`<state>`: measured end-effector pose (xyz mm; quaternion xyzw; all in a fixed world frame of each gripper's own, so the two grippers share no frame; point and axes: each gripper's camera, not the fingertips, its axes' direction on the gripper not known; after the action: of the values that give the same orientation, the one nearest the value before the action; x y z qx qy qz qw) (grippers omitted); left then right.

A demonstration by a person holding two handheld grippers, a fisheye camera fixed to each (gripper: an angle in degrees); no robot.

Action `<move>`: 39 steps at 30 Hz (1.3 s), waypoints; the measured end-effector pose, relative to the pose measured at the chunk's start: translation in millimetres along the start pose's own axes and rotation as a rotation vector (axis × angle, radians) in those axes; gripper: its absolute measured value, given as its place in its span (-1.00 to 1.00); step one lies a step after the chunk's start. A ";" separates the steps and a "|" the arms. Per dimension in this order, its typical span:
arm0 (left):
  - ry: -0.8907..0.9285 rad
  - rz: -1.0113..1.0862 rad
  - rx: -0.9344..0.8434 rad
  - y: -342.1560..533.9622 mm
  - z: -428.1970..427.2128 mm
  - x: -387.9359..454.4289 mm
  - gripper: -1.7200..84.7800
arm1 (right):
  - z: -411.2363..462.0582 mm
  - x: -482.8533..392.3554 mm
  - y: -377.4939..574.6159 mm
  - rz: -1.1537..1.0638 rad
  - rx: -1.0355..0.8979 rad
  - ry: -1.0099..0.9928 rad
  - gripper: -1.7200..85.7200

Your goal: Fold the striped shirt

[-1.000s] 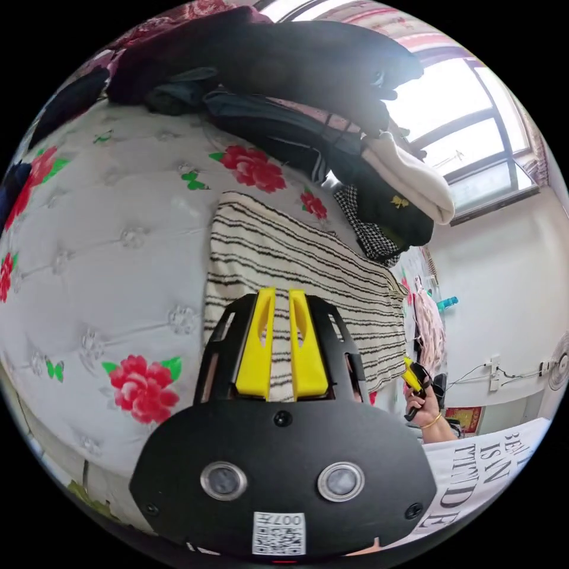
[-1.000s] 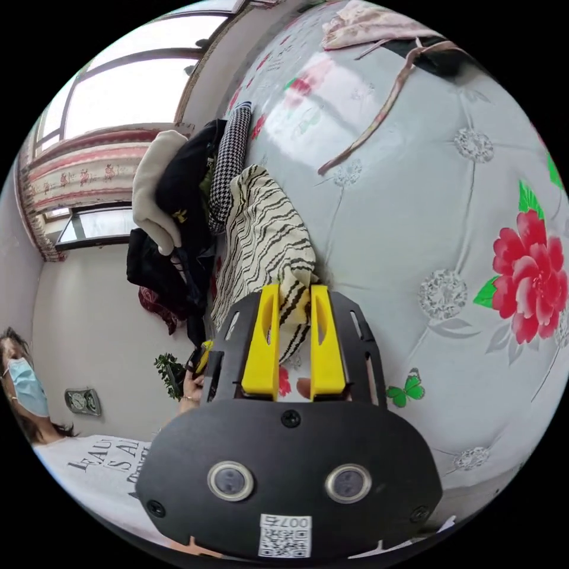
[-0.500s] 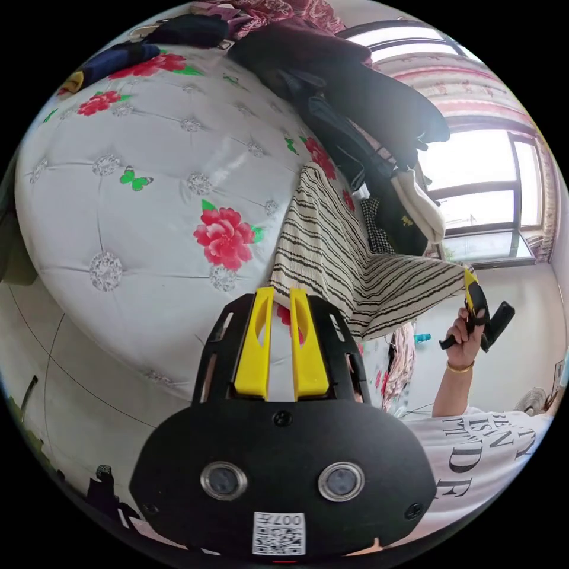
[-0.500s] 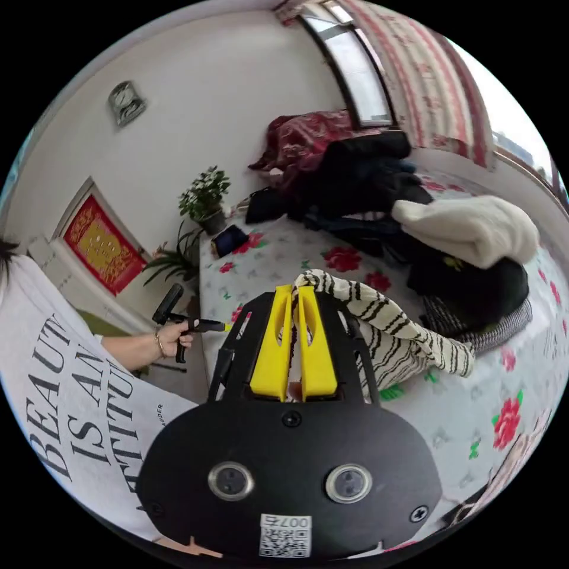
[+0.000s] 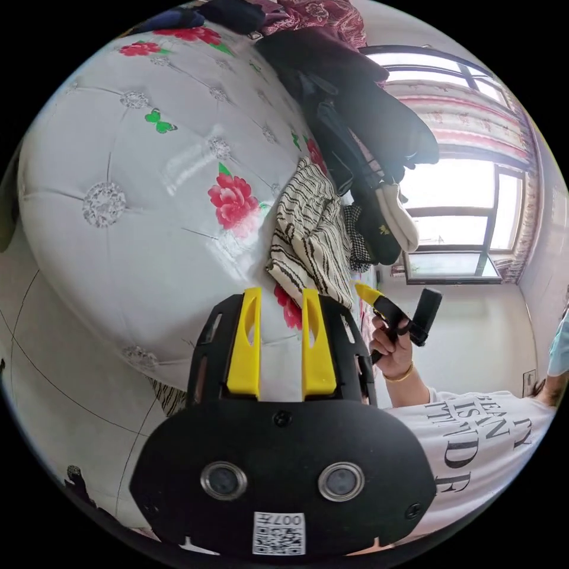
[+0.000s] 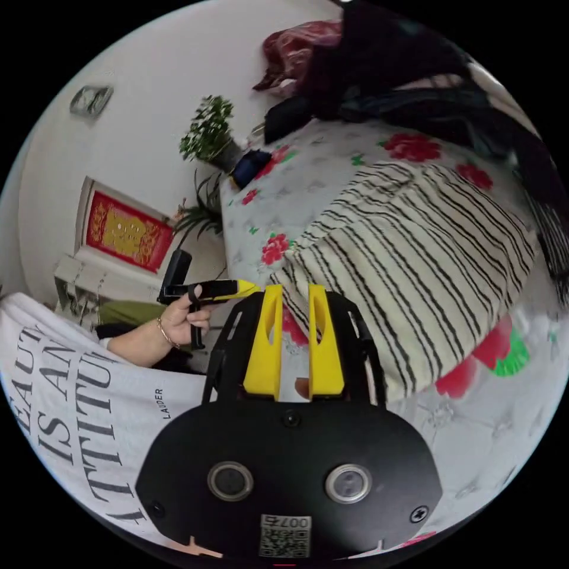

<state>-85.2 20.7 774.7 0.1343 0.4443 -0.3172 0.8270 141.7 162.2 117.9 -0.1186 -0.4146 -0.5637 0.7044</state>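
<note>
The striped shirt (image 6: 415, 249), cream with black stripes, lies folded over on the flowered bed cover (image 6: 332, 172). In the left gripper view the striped shirt (image 5: 311, 237) looks bunched beside the clothes pile. My right gripper (image 6: 295, 288) hovers at the shirt's near corner, jaws apart with nothing pinched between them. My left gripper (image 5: 281, 293) is open over the bed's edge, short of the shirt. Each gripper shows in the other's view, held in a hand: the right gripper (image 5: 370, 295) just beside the shirt, the left gripper (image 6: 228, 289) off the bed's side.
A pile of dark clothes (image 5: 355, 112) with a white garment (image 5: 396, 216) and a houndstooth piece (image 5: 355, 237) lies behind the shirt near the window (image 5: 462, 207). A potted plant (image 6: 207, 133) and a red framed picture (image 6: 127, 231) stand by the wall. Tiled floor (image 5: 35, 367) lies below the bed.
The right gripper carried the shirt's edge over, lowered it onto the bed and let go. The left jaws have opened wider. Both cameras swung.
</note>
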 end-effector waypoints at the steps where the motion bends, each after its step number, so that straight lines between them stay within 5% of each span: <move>1: 0.032 0.004 -0.011 -3.5 0.2 -1.5 -0.70 | -26.8 29.5 20.1 0.118 0.082 -0.009 -0.81; 5: 0.127 0.011 -0.075 -22.6 9.9 -2.9 -0.59 | -89.6 127.2 101.9 0.521 0.279 -0.095 -0.77; 11: 0.214 0.001 -0.178 -59.7 26.0 -0.2 -0.51 | -70.9 195.6 158.2 0.770 0.315 -0.350 -0.74; 19: 0.151 -0.006 -0.268 -97.1 49.7 14.7 -0.82 | -57.3 222.6 128.7 0.707 0.229 -0.477 -0.81; 26: 0.296 0.061 -0.253 -80.9 14.6 40.9 -0.84 | -118.2 206.7 168.8 0.636 0.339 -0.534 -0.88; 39: 0.244 0.036 -0.061 -10.5 -89.9 83.1 -0.84 | -159.6 143.1 164.7 0.456 0.284 -0.635 -0.94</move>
<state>-116.8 24.3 656.0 0.1545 0.5485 -0.2701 0.7761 363.6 16.7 169.9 -0.2770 -0.6482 -0.2658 0.6576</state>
